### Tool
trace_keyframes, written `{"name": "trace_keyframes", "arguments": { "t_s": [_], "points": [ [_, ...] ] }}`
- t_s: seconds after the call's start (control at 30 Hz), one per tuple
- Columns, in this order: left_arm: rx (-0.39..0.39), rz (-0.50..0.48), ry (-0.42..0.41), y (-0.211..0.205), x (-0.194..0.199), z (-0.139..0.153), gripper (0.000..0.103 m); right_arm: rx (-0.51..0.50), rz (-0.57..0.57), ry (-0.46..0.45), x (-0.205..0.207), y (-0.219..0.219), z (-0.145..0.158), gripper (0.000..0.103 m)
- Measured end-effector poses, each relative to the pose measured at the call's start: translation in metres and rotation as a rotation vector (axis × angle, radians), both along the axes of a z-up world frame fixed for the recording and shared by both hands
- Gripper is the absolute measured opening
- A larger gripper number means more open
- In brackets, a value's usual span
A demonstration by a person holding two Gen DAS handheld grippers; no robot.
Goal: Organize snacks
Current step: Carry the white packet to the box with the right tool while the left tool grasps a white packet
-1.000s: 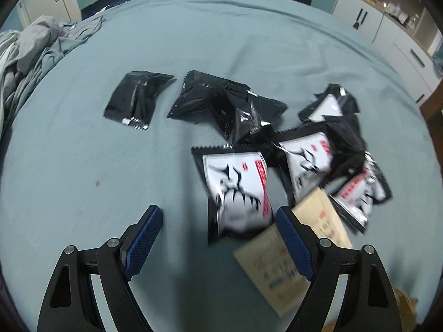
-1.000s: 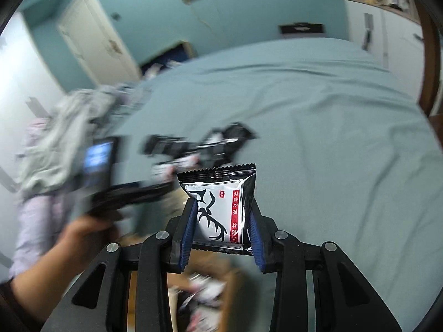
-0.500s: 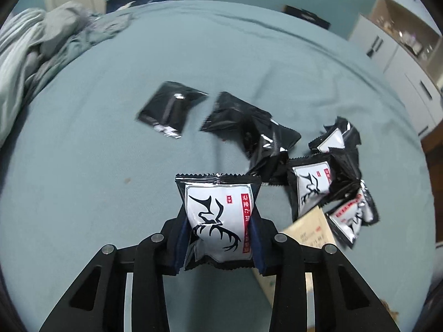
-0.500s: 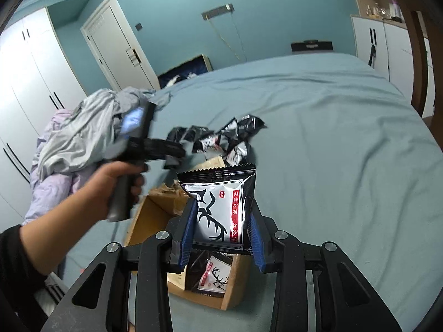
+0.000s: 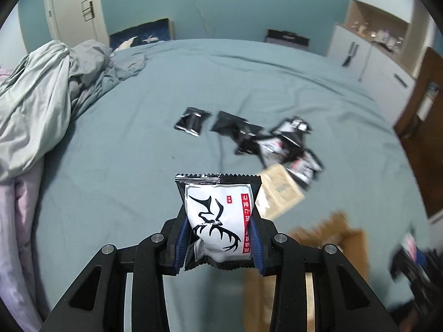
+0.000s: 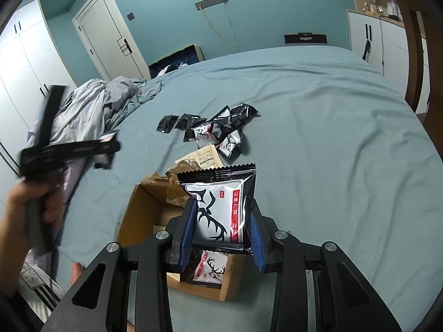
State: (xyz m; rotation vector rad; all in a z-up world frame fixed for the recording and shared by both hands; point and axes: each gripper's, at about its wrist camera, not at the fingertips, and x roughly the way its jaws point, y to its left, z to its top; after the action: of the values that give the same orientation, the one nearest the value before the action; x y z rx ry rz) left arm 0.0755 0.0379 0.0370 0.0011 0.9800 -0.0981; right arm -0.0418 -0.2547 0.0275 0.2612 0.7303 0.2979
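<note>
Left gripper point(image 5: 218, 238): blue-padded jaws pressed in on both sides of a black-and-white foil snack packet with an antler drawing point(image 5: 218, 215), which stands upright between them, serrated top seal uppermost, lower seal down at the jaw roots. Packet face: white panel, black stag-antler figure, a vertical red strip of white characters at its right edge and a small red stamp near the top; the characters are too small to read. Right gripper point(image 6: 221, 232): jaws likewise pinching a second antler-printed foil packet point(image 6: 218, 207), tilted slightly, held above an open brown cardboard box point(image 6: 138, 213) that sits on the teal bed sheet point(image 6: 332, 138). Inside the box, directly beneath the held packet, lies another packet of the same print point(image 6: 210, 271). The box's torn flap point(image 6: 205, 156) bears printed lines, not legible. Beyond the box, a loose heap of black foil packets point(image 6: 216, 130) rests on the sheet, some showing the antler face, others turned to their plain black backs. From the left wrist camera the same heap point(image 5: 277, 141) lies past the held packet, with one black packet point(image 5: 192, 121) set apart at its left end. Crumpled grey bedding point(image 5: 44, 96) is piled at the left edge of the bed. White cabinets point(image 5: 368, 58) stand along the far right wall.
</note>
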Motion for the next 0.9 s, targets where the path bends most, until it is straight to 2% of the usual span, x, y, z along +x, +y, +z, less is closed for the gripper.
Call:
{"name": "trace_keyframes", "arguments": {
  "t_s": [0.1, 0.3, 0.63, 0.7, 0.77, 0.83, 0.9],
  "points": [
    [-0.002, -0.069, 0.005, -0.012, -0.027, 0.002, 0.037, -0.020, 0.010, 0.007, 0.000, 0.005, -0.001, 0.034],
    [-0.065, -0.174, 0.068, -0.042, -0.064, -0.006, 0.037, -0.012, 0.030, 0.044, 0.005, 0.005, -0.004, 0.034],
    [-0.033, -0.237, 0.110, -0.071, -0.077, -0.035, 0.039, 0.007, 0.024, 0.054, 0.005, 0.002, -0.005, 0.034],
    [-0.020, -0.238, 0.105, -0.071, -0.079, -0.035, 0.046, 0.003, 0.031, 0.050, 0.004, 0.005, -0.006, 0.034],
    [-0.020, -0.237, 0.090, -0.070, -0.080, -0.032, 0.063, -0.002, 0.041, 0.049, 0.004, 0.008, -0.006, 0.034],
    [-0.021, -0.226, 0.079, -0.067, -0.080, -0.030, 0.072, -0.003, 0.060, 0.047, 0.003, 0.010, -0.006, 0.034],
    [-0.022, -0.208, 0.075, -0.063, -0.078, -0.029, 0.073, -0.010, 0.067, 0.046, 0.002, 0.013, -0.006, 0.034]
  ]
}}
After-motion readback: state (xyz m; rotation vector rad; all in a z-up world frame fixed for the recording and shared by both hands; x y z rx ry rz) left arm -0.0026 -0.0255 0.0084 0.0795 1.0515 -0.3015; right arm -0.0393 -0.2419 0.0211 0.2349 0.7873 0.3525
